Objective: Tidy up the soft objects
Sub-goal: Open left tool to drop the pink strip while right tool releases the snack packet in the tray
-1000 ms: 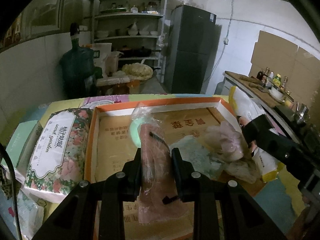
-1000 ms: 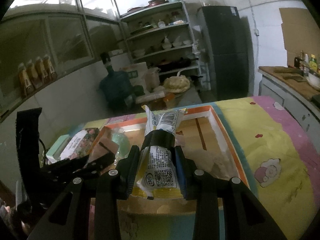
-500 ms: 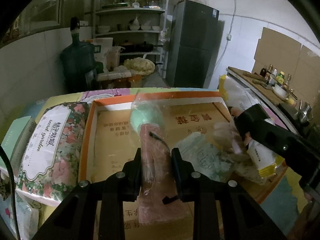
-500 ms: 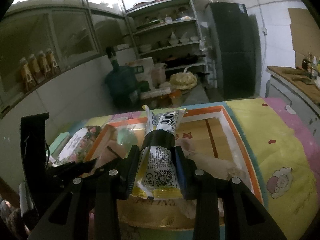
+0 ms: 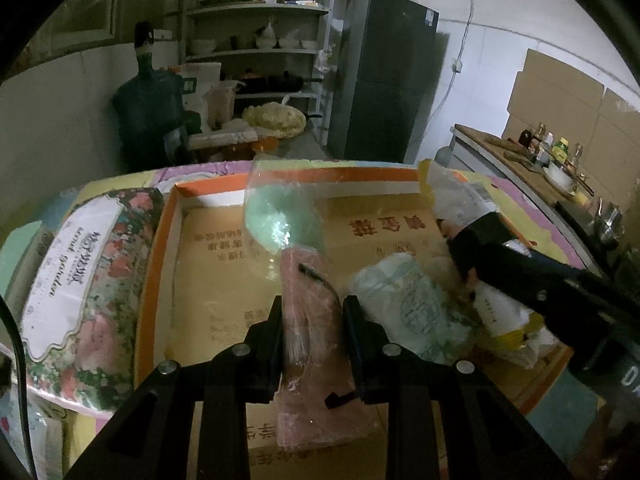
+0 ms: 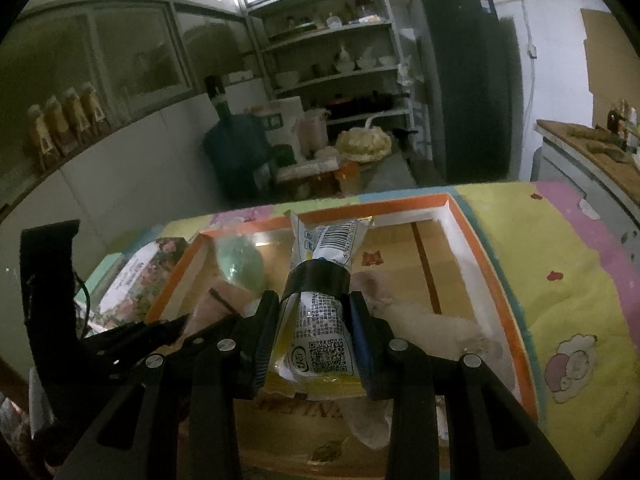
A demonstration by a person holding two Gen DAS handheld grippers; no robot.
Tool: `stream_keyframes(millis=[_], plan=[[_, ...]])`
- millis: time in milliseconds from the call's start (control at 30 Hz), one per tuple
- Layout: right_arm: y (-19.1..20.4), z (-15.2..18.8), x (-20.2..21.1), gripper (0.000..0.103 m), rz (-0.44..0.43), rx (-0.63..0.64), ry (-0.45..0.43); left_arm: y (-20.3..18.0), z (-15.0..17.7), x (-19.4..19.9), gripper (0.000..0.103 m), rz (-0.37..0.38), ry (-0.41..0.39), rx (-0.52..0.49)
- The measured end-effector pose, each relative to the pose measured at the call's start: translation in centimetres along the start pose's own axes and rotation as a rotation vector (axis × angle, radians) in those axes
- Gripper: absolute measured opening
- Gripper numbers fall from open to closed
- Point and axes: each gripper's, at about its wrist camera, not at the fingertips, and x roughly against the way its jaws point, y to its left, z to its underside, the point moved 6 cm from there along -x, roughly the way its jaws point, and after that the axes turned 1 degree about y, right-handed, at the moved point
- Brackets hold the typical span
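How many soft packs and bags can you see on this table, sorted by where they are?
Held in a hand-held gripper: 2, pink pack and yellow-white packet
Lying loose in the cardboard tray: 2, pale green pack and clear bag
Beside the tray: 1, floral tissue pack
Total: 5

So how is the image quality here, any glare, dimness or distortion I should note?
Left wrist view: dim and grainy, strong fisheye bend with black corners; glare on the clear bag held in the left gripper. Right wrist view: also dim, brightest at the upper windows, shelf lines bowed; the packet in the right gripper is sharp enough to show its barcode.
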Motion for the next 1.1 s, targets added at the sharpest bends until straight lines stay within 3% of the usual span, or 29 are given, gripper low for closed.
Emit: stream_keyframes(millis=[433, 633, 833, 1100], plan=[[-0.4, 0.1, -1.2, 0.039, -0.043, -0.031, 0.031, 0.1, 0.2, 0.1, 0.039, 0.006, -0.003, 0.007], [-0.5, -0.3, -0.4, 0.056, -0.075, -0.064, -0.001, -0.1, 0.3, 0.9, 0.056, 0.034, -0.009, 0.023], [-0.8, -0.7, 1.1, 0.060, -0.089, -0.091, -0.047, -0.4, 0.3, 2.0, 0.062, 0.026, -0.030, 0.010], [-0.4, -0.9, 3.3, 0.068, -0.098, -0.110, -0.087, -0.6, -0.1, 4.3, 0.062, 0.029, -0.079, 0.001]])
